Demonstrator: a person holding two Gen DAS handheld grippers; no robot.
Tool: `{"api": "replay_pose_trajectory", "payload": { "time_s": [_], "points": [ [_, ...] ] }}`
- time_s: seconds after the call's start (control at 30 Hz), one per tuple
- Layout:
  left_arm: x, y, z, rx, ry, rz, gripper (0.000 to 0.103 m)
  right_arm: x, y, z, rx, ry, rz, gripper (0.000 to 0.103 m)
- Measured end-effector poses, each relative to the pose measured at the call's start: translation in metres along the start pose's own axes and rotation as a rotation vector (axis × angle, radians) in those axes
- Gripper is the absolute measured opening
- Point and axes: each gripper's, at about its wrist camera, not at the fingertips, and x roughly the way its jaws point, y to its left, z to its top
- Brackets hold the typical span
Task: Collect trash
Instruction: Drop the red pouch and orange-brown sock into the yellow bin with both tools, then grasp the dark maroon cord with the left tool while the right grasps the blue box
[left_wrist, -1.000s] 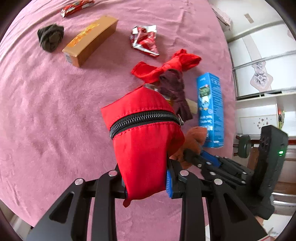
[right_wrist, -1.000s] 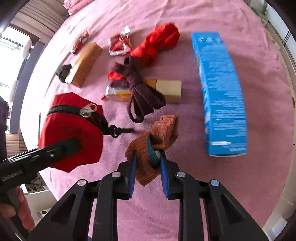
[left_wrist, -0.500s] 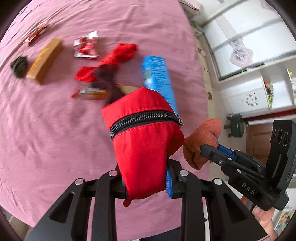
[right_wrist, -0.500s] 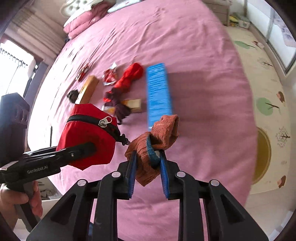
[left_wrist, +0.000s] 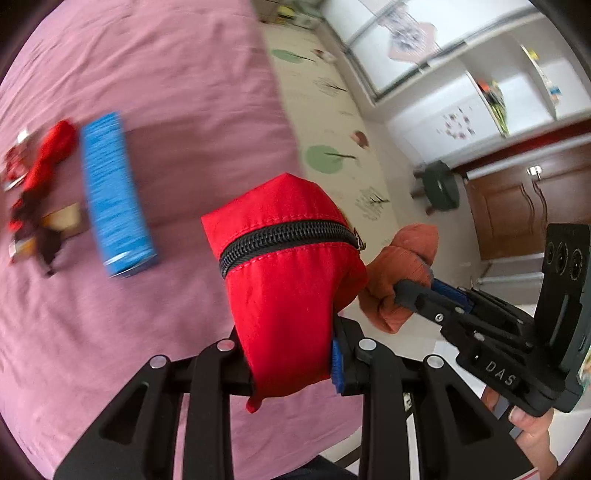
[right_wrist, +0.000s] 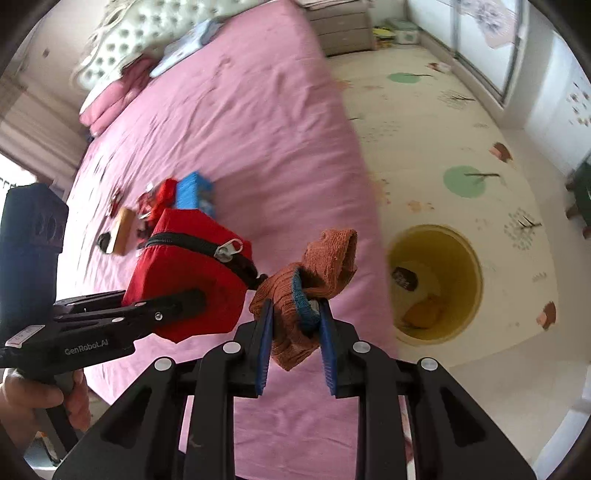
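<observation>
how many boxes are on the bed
3: a blue box nearest the bed's edge, a tan box farther in, and a small tan box partly under dark cloth. More may be hidden behind the red pouch.

A pink-sheeted bed (right_wrist: 240, 122) with a tufted pale headboard (right_wrist: 144, 33) fills the left; right, cream patterned floor (right_wrist: 461, 147), far windows (right_wrist: 480, 33), perhaps a brown wooden door (left_wrist: 524, 206).

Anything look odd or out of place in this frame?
Yes. For a trash run, neither gripper holds obvious trash: the left gripper clamps a zipped red pouch and the right gripper an orange sock, while the wrapper and boxes lie on the bed.
</observation>
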Motion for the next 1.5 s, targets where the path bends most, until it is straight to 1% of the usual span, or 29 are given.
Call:
{"api": "replay_pose_trajectory", "payload": {
  "time_s": [0.2, 0.33, 0.57, 0.7, 0.73, 0.77, 0.8, 0.83, 0.87, 0.9, 1.03, 1.2, 1.37, 1.5],
  "points": [
    [0.043, -0.053, 0.02, 0.077, 0.053, -0.018, 0.028, -0.014, -0.056, -0.005, 0.078, -0.014, -0.029, 0.023],
    [0.068, -0.077, 0.03, 0.11, 0.09, -0.021, 0.028, -0.02, -0.09, -0.007, 0.128, -0.021, -0.043, 0.023],
    [0.106, -0.109, 0.047, 0.157, 0.141, -0.018, 0.028, -0.019, -0.14, -0.007, 0.202, -0.028, -0.069, 0.023],
    [0.124, -0.124, 0.056, 0.185, 0.161, -0.041, 0.028, -0.016, -0.164, -0.003, 0.247, -0.027, -0.068, 0.024],
    [0.126, -0.127, 0.058, 0.193, 0.164, -0.042, 0.028, -0.016, -0.168, -0.002, 0.255, -0.026, -0.071, 0.027],
    [0.128, -0.13, 0.06, 0.205, 0.166, -0.044, 0.03, -0.017, -0.171, -0.001, 0.264, -0.027, -0.071, 0.03],
    [0.13, -0.133, 0.063, 0.221, 0.164, -0.042, 0.037, -0.019, -0.177, 0.0, 0.278, -0.037, -0.078, 0.031],
    [0.131, -0.134, 0.065, 0.232, 0.154, -0.029, 0.044, -0.022, -0.183, 0.001, 0.293, -0.049, -0.086, 0.04],
    [0.13, -0.136, 0.068, 0.239, 0.141, -0.023, 0.063, -0.026, -0.189, 0.001, 0.311, -0.061, -0.094, 0.047],
    [0.13, -0.137, 0.071, 0.239, 0.13, -0.021, 0.07, -0.028, -0.193, 0.002, 0.322, -0.07, -0.101, 0.047],
    [0.124, -0.134, 0.078, 0.246, 0.107, 0.01, 0.07, -0.036, -0.203, 0.0, 0.351, -0.092, -0.114, 0.047],
    [0.11, -0.124, 0.076, 0.256, 0.092, 0.044, 0.07, -0.039, -0.196, 0.001, 0.342, -0.097, -0.107, 0.047],
    [0.092, -0.113, 0.071, 0.248, 0.074, 0.057, 0.07, -0.038, -0.171, 0.01, 0.292, -0.092, -0.082, 0.047],
    [0.071, -0.095, 0.065, 0.22, 0.047, 0.065, 0.07, -0.035, -0.137, 0.019, 0.231, -0.088, -0.054, 0.047]
  ]
}}
